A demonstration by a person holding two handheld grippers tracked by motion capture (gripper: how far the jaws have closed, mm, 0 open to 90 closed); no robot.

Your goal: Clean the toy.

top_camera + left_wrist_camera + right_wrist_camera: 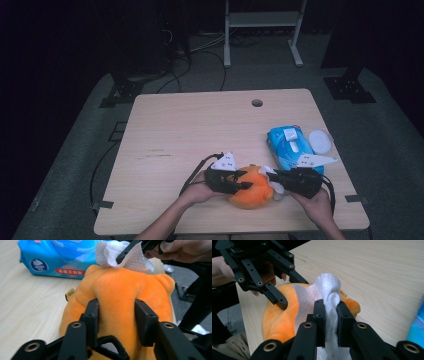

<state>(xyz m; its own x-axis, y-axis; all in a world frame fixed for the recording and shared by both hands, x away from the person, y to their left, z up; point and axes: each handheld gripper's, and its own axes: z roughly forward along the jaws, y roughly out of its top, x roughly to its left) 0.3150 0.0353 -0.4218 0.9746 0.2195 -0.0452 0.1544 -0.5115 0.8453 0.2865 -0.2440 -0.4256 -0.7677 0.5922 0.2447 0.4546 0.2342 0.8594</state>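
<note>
High view first, reading from the left: the left gripper [239,181] comes in over the near edge of the pale wood-grain table [190,130], its black jaws clamped on the plush toy [252,190] — a rounded, bright orange thing with a short velvety nap. Left gripper view shows the grip plainly: both pads press into the soft body, one on each side, and the fabric bulges up between them. A black stitched patch sits just below the jaws, and a small tan tag sticks out on the toy's side.

Just beside it on the right, the right gripper [272,176] pinches a white wipe [329,297] — thin, dimpled, crumpled cloth — tight between its closed jaws, the wipe lying against the toy's top.

Farther right on the table lies a glossy blue wipes pack [290,145], with a round white lid [320,140] beside it.
</note>
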